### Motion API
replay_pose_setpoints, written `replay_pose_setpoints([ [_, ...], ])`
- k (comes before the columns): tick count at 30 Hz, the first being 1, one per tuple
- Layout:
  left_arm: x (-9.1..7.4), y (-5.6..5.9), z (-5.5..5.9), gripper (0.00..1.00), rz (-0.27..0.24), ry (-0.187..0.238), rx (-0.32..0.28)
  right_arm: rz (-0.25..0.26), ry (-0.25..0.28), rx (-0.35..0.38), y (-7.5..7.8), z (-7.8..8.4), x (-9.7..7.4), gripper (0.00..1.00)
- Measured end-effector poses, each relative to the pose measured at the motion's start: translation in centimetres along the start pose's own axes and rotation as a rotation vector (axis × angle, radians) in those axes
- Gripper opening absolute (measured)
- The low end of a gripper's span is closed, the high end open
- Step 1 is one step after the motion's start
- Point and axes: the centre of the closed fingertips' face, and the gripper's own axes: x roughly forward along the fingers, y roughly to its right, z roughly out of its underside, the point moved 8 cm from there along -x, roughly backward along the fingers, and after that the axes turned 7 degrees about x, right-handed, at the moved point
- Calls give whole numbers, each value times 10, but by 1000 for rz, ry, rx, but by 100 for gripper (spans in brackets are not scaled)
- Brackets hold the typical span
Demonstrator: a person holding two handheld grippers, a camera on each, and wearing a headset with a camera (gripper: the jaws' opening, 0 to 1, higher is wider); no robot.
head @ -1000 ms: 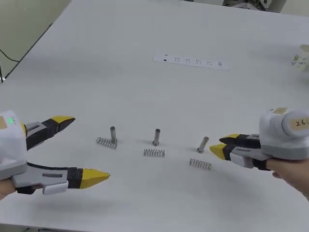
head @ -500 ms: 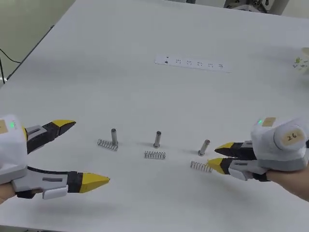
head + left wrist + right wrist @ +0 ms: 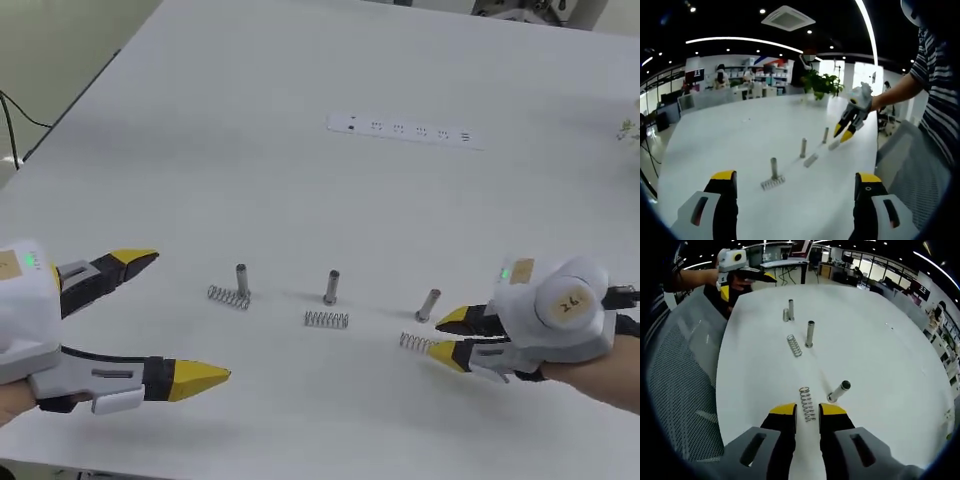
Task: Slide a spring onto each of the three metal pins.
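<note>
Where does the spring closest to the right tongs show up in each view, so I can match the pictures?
Head view: the spring lies lower right, at the tips of the right tongs.
Left gripper view: the spring is right of centre, just under those tongs' tips.
Right gripper view: the spring is low centre, running toward the gap between the tips.
Shared landmark: the pin beside it.

Open-plan office, ceiling strip lights (image 3: 740, 38), white table (image 3: 300, 200) w/ pwr strip (image 3: 405, 131), potted plant (image 3: 822, 84) in bkgd.
</note>
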Motion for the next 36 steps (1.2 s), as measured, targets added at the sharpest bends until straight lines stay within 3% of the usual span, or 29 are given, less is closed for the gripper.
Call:
replay_pose_setpoints([
  [2, 0, 0, 0, 95, 0, -1, 2, 2, -13, -40, 1, 0, 3, 12],
  [14, -1, -1, 2, 95, -2, -8, 1, -16, -71, -95, 2, 2, 16, 11],
  [28, -2, -5, 4, 98, -7, 15, -22, -17, -119, -117, 4, 7, 21, 8],
  [36, -6, -1, 0, 97, 1, 17, -18, -29, -106, -163, 3, 5, 17, 8],
])
